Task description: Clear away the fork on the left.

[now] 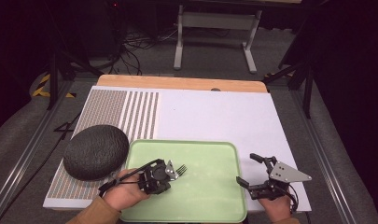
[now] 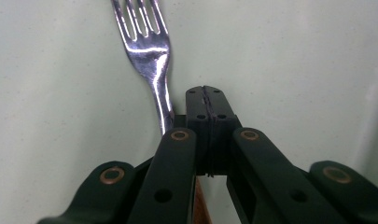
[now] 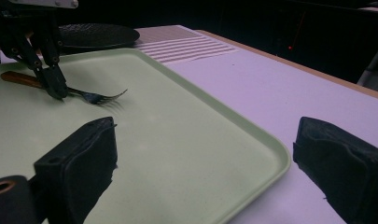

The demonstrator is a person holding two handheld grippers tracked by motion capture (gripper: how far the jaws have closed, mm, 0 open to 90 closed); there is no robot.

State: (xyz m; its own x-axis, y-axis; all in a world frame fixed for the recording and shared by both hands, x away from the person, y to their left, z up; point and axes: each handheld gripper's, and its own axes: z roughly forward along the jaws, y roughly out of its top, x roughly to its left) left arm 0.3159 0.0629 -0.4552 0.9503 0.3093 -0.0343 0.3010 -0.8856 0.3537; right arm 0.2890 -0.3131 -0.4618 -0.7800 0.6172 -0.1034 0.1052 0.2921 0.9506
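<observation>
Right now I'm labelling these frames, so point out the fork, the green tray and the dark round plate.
fork (image 2: pixel 147 49): left gripper view, on its shiny neck below the tines.
green tray (image 1: pixel 210 145): high view, on its far rim.
dark round plate (image 1: pixel 95 151): high view, on its textured middle.

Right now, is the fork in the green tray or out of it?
In it. The fork lies over the green tray, inside its rim, with the left hand-held gripper beside its neck.
</observation>
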